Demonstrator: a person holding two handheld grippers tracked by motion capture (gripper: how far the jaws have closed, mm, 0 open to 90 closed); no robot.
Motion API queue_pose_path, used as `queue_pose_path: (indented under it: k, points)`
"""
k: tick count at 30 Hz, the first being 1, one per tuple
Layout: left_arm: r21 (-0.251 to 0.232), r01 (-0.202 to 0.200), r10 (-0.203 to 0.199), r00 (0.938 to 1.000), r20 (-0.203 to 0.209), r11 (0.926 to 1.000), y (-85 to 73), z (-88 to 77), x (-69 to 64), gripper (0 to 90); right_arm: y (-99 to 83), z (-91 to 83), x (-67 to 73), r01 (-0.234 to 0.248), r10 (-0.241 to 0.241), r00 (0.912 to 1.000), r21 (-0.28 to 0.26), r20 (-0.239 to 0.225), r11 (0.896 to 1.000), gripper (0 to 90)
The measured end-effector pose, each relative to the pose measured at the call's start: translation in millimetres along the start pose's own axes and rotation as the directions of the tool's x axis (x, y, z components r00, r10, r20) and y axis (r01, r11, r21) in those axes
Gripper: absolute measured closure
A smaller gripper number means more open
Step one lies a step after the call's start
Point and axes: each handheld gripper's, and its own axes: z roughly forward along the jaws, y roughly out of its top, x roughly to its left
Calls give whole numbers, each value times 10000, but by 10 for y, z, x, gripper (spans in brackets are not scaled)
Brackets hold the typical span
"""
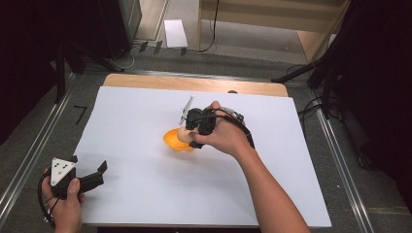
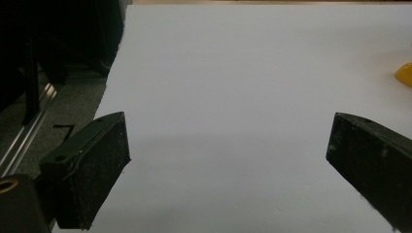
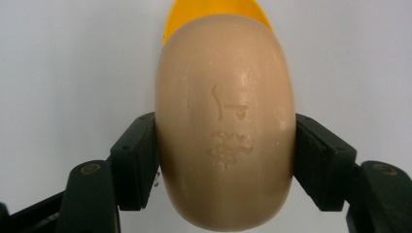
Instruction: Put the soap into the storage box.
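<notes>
A beige oval bar of soap (image 3: 224, 121) with stamped marks on its face sits between the two black jaws of my right gripper (image 3: 224, 158), which is shut on its sides. Beneath and beyond the soap lies a yellow-orange dish (image 3: 214, 14). From above, the right gripper (image 1: 190, 136) points down over that dish (image 1: 175, 141) near the middle of the white sheet, and a sliver of the soap (image 1: 182, 135) peeks out. My left gripper (image 1: 99, 172) rests open at the sheet's near left corner, nothing between its jaws. The left gripper view catches the dish's edge (image 2: 404, 75) at far right.
The white sheet (image 1: 145, 126) covers a wooden table (image 1: 145, 81). Metal rails (image 1: 34, 150) run along the floor on both sides. A white box (image 1: 175, 33) and cables lie on the floor beyond the table, with dark stands at the far left and right.
</notes>
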Motion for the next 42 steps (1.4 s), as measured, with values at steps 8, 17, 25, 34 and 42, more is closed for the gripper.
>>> queue_pose_path:
  k: [8, 17, 25, 34, 42]
  points:
    - [31, -24, 24, 10000, 21, 10000, 1, -1, 0, 23, 159, 118, -25, 436, -434, 9989, 104, -190, 9990, 331]
    - [24, -15, 15, 10000, 48, 10000, 1, 1, 3, 24, 275, 163, -77, 360, -348, 9988, 370, -342, 9987, 330]
    - [37, -13, 13, 10000, 86, 10000, 2, -1, 5, 24, 315, 263, -99, 503, -480, 9982, 677, -351, 9964, 330]
    - [55, 24, -24, 10000, 61, 10000, 2, -4, 9, 25, 284, 348, -145, 365, -313, 9980, 961, -553, 9947, 329]
    - [46, 10, -10, 10000, 70, 10000, 2, -2, 7, 27, 272, 372, -180, 306, -239, 9967, 867, -779, 9958, 326]
